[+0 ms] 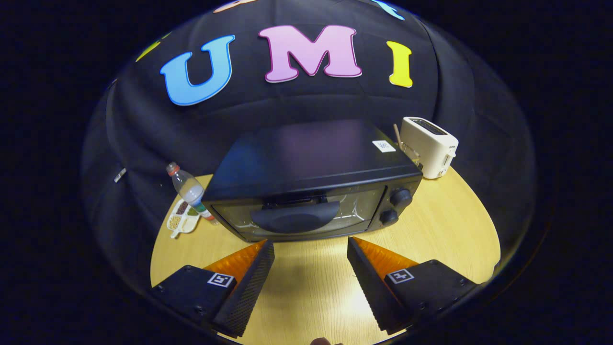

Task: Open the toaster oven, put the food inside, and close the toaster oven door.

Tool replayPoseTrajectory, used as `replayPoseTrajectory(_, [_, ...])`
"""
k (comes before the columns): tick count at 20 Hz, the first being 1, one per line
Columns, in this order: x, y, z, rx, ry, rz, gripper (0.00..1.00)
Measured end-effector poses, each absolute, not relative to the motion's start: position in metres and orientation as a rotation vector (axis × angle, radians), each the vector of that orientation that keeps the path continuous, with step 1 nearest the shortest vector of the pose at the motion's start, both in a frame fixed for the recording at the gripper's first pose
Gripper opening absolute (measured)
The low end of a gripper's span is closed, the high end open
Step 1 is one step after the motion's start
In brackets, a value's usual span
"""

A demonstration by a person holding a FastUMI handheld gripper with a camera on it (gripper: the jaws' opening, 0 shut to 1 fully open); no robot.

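Two fingers of the gripper (pixel 310 244) stand spread wide with nothing between them, over bare wooden table (pixel 445 230), their tips just short of the front edge of the black toaster oven (pixel 311 182). Its glass door (pixel 297 213) is closed, the handle just ahead of the gap between the fingers, two knobs (pixel 395 206) beside it. A white toaster (pixel 429 146) stands beyond the oven's far corner; on the other side a bottle (pixel 191 191) leans beside a small divided dish (pixel 182 218) near the table's rim.
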State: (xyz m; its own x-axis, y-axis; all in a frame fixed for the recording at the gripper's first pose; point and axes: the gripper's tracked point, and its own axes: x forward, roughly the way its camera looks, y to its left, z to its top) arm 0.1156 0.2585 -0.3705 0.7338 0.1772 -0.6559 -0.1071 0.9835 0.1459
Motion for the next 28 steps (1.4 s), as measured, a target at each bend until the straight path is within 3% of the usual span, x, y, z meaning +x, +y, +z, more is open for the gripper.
replayPoseTrajectory(14, [0.076,0.214,-0.216,0.103,0.37,0.268,0.99])
replayPoseTrajectory(28, [0.029,0.108,-0.064,0.042,0.073,0.271,0.98])
